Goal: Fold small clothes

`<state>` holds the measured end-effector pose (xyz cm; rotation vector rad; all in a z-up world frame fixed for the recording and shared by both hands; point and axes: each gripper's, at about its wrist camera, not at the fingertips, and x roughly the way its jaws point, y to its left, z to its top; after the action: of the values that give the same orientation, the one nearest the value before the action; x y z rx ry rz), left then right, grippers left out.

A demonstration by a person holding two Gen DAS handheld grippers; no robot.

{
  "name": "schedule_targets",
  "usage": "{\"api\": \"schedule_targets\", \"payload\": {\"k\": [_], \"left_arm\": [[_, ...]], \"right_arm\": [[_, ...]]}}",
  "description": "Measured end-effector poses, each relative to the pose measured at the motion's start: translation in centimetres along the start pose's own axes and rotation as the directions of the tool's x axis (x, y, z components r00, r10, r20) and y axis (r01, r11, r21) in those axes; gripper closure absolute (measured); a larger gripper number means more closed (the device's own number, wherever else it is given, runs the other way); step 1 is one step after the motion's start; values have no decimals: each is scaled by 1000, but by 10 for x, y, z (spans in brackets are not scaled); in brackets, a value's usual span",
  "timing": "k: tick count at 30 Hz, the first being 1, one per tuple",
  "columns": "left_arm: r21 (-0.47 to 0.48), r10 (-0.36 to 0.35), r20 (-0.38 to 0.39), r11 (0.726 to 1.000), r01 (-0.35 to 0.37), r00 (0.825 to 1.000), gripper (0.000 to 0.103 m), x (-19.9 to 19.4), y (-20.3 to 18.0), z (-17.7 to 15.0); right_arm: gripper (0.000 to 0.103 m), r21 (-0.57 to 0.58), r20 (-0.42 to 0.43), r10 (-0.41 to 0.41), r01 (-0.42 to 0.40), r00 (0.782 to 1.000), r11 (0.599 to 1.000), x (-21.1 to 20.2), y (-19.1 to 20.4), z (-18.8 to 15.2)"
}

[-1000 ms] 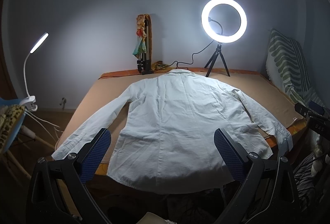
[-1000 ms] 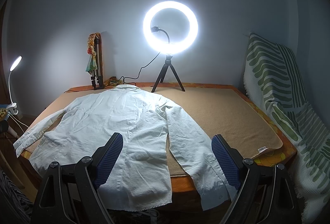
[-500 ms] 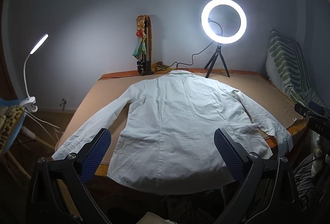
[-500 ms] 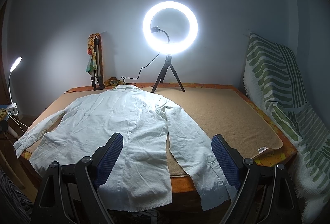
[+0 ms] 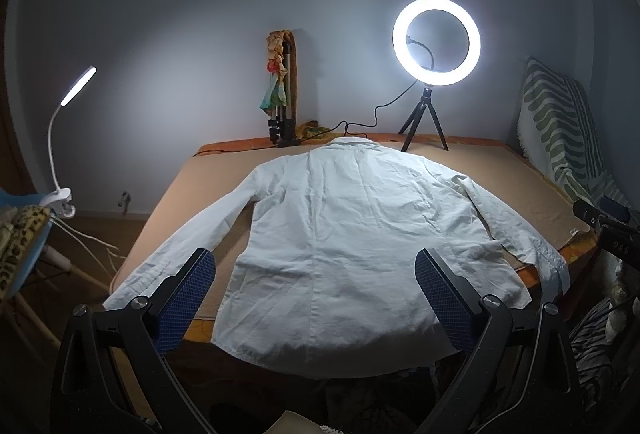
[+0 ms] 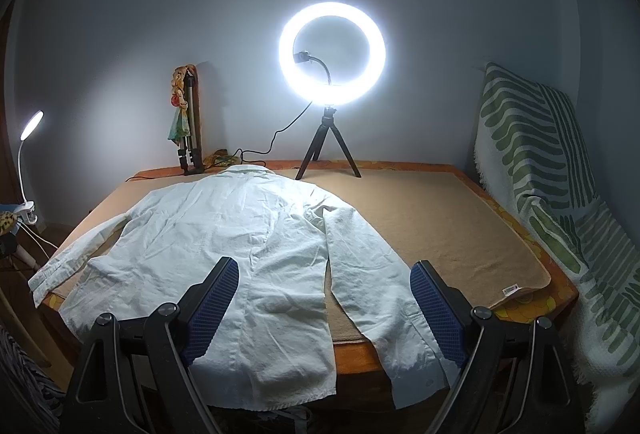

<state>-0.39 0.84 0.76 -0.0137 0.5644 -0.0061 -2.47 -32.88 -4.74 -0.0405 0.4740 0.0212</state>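
Observation:
A white long-sleeved shirt lies flat, back up, on the tan-covered table, collar at the far end, hem and both cuffs hanging over the near edge. It also shows in the right wrist view. My left gripper is open and empty, held in front of the hem. My right gripper is open and empty, in front of the hem's right part and the right sleeve.
A lit ring light on a tripod and a folded tripod with a cloth stand at the table's far edge, with a cable between. A clip lamp is at the left. A green-striped blanket hangs at the right.

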Motion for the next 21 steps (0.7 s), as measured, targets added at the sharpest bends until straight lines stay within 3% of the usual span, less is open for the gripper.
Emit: {"api": "schedule_targets", "payload": {"k": [21], "left_arm": [[0,2,-1,1000,-2,1000,3,0,-1,-1]], "right_arm": [[13,9,-6,7,-7,1000,1000,2,1,-1]]}}
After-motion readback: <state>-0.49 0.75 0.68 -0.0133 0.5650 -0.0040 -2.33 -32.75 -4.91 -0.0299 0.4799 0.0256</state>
